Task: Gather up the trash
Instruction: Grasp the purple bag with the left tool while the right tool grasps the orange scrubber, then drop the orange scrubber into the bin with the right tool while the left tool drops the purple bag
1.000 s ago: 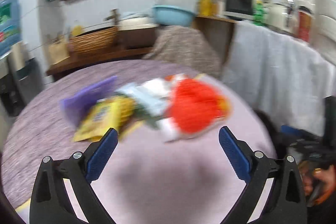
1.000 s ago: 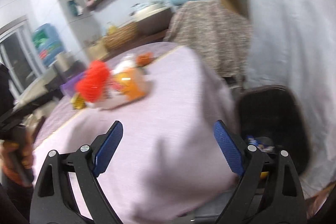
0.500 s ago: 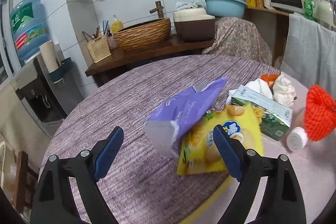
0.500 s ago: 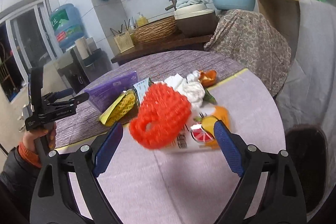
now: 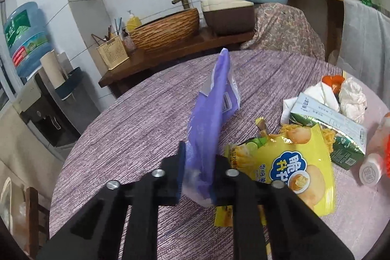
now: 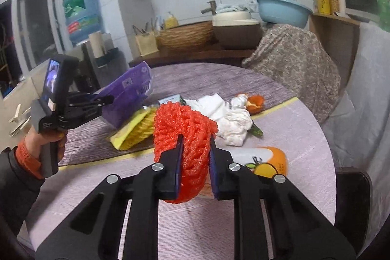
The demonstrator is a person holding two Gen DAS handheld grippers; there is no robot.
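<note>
My left gripper point(image 5: 198, 155) is closing, its pads pressing the lower end of a purple snack bag point(image 5: 214, 109) that stands up from the round table point(image 5: 146, 128). The right wrist view shows the same purple bag point(image 6: 129, 89) pinched in the left gripper point(image 6: 107, 99), held by a hand in an orange cuff. My right gripper point(image 6: 195, 140) is closing too, and its pads squeeze a red foam fruit net point(image 6: 185, 128) just above the table. A yellow chip bag point(image 5: 292, 169), a green-and-white carton point(image 5: 329, 118) and crumpled white tissue point(image 6: 234, 121) lie between the two.
Orange peel point(image 6: 256, 100) and an orange-labelled bottle point(image 6: 268, 160) lie on the pale cloth; a white bottle cap point(image 5: 370, 172) shows at right. A black bin point(image 6: 353, 199) stands beside the table's right edge. A wooden counter with a woven basin point(image 5: 165, 28) runs behind.
Both grippers went from wide open to closed: the left now grips the purple bag, which stands up off the table, and the right grips the red foam net.
</note>
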